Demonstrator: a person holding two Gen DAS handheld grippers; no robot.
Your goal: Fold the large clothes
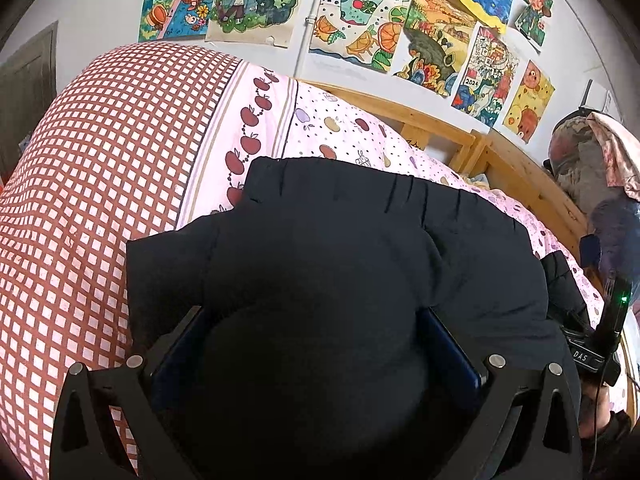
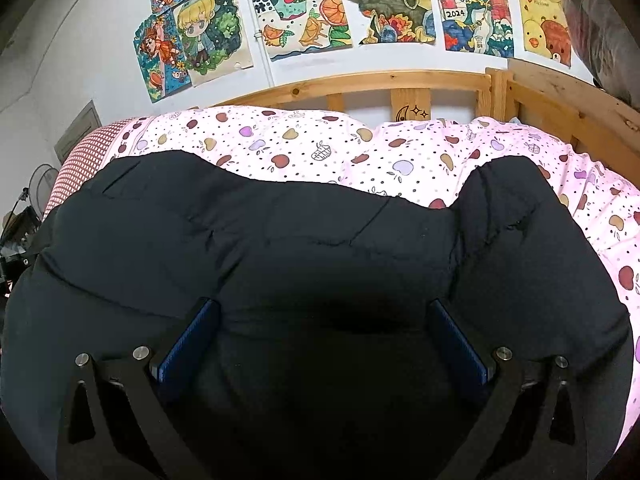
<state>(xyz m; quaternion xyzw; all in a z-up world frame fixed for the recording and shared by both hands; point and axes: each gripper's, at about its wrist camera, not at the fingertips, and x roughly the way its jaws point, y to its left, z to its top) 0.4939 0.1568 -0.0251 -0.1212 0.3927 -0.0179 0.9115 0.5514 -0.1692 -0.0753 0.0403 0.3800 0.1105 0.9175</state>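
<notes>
Lying crosswise along the bed's headboard side, black padded jacket (image 2: 304, 240) on apple-print quilt (image 2: 360, 152), both grippers' jaws spread wide over it.

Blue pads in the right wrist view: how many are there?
2, both on the right gripper: one pad at the picture's left, one pad at its right, with the black coat bulging between them. None looks hidden.

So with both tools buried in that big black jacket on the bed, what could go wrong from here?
The puffy black jacket bulges between the wide-apart fingers of the left tool and the right tool, so either may close on too thin a layer and slip. One end stands up in a hump and could flop over. The soft quilt underneath may bunch up.
</notes>
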